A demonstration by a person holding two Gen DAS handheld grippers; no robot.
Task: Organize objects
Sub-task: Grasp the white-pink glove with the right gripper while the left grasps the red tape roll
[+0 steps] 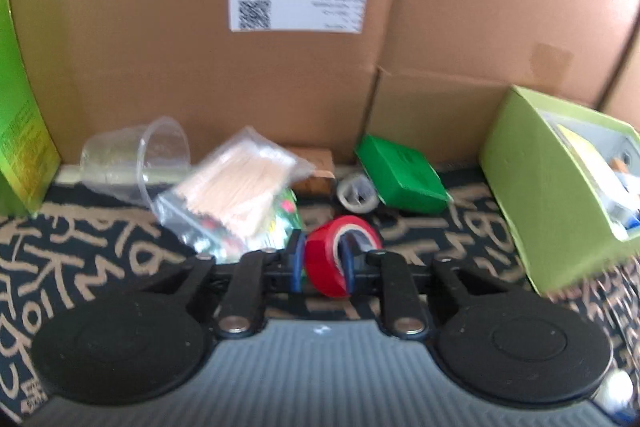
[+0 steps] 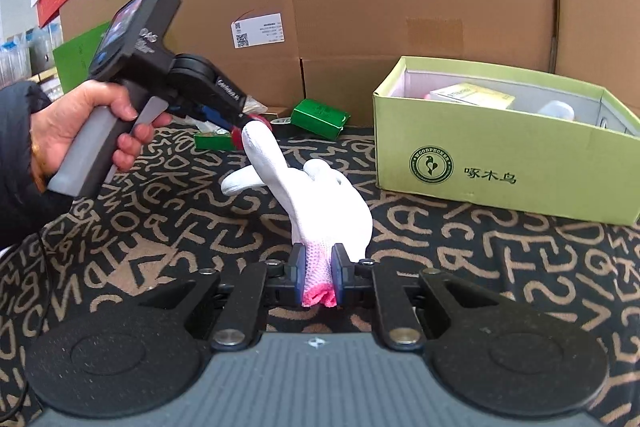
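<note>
left wrist view: left gripper [image 1: 322,259] clamped on red tape roll [image 1: 340,253], one pad through its hole, roll lifted over patterned cloth [image 1: 100,259]. beyond: bag of wooden sticks [image 1: 240,183], clear plastic cup [image 1: 136,155], green packet [image 1: 400,169], green shoebox [image 1: 552,195] to right; blurred.

right wrist view: right gripper [image 2: 318,271] pinching white glove [image 2: 316,195] by pink cuff, fingers up. shoebox open, near right, apparently part filled. hand [image 2: 76,123] holds left gripper at left.

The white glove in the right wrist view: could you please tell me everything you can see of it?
The white glove is knitted fabric with a pink-edged cuff. The right tongs are shut on that cuff, and the glove rises away from them above the patterned cloth. One long finger points up-left, and another sticks out sideways. The fingertip overlaps the red tape roll in view; contact is unclear.
</note>
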